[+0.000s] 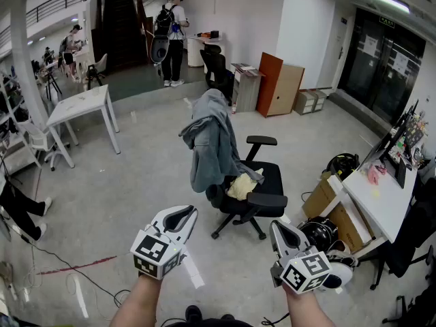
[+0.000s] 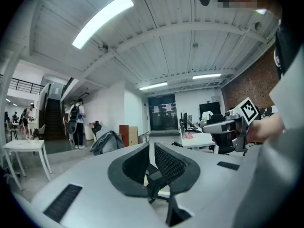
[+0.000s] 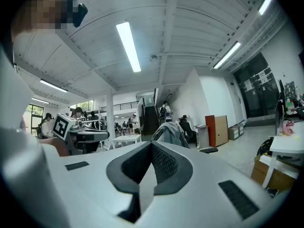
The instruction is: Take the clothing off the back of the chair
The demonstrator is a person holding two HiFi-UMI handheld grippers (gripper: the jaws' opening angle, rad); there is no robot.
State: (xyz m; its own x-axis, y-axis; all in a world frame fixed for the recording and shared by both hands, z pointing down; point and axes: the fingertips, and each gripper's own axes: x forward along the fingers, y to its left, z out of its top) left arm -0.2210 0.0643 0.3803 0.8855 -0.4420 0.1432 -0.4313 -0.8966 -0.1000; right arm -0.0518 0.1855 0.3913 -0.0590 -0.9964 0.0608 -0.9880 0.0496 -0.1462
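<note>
A grey piece of clothing hangs over the back of a black office chair in the middle of the floor, with a yellow cloth on the seat. Both grippers are held level well short of the chair. My left gripper is shut with nothing in it, and so is my right gripper. In the left gripper view the clothing shows far off beyond the shut jaws. In the right gripper view the clothing lies straight ahead of the shut jaws.
A white table stands at the left. A white desk with cardboard boxes and a black helmet is at the right. An orange cabinet and a standing person are behind the chair. Cables lie on the floor at the lower left.
</note>
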